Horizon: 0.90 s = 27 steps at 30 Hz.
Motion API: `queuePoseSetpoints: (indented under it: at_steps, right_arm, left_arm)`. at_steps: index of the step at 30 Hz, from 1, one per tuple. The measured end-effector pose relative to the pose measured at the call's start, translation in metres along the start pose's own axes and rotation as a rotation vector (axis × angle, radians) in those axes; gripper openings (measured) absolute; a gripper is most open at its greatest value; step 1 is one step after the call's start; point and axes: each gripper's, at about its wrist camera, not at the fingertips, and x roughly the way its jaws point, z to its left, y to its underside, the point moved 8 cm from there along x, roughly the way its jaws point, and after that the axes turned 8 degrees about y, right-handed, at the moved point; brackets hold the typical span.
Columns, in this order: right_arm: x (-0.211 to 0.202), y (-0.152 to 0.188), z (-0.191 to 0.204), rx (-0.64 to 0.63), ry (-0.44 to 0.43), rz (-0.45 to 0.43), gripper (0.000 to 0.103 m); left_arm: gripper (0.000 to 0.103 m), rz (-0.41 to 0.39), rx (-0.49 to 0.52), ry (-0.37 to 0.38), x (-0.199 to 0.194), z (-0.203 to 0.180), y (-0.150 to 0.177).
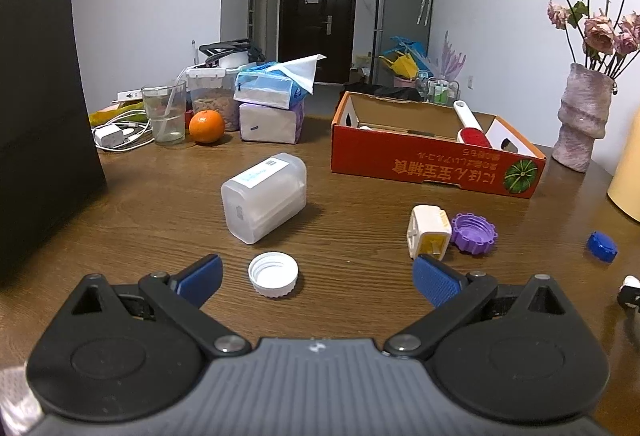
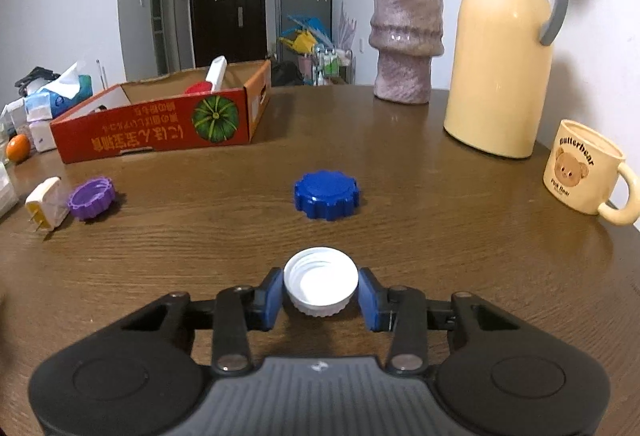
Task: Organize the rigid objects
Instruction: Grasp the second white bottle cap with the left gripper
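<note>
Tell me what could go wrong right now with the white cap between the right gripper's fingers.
1. The right gripper holds the white cap only by its ridged rim, so it might pop out if squeezed or tilted.
2. Carrying it to the orange box could knock the blue cap lying straight ahead.
3. The box already holds a lint roller, so the cap might land on it.
</note>
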Motion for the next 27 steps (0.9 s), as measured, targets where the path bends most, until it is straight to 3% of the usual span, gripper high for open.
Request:
queuePoseSetpoints:
  at_steps: [17, 23, 27]
  right_arm:
    - [-0.019, -0.01, 0.002, 0.043, -0.01, -0.13, 0.039]
    - [-0.022, -0.011, 0.004, 0.047, -0.012, -0.152, 0.039]
    - [-0.023, -0.01, 0.005, 0.048, -0.016, -0.156, 0.039]
  left_arm:
    - [0.103, 0.103, 0.059, -0.073, 0.05, 0.033, 0.008]
    - [0.095, 0.141, 0.051, -0.091, 0.072, 0.039, 0.012]
    - [0.082, 0.147, 0.038, -0.084, 0.079, 0.041, 0.012]
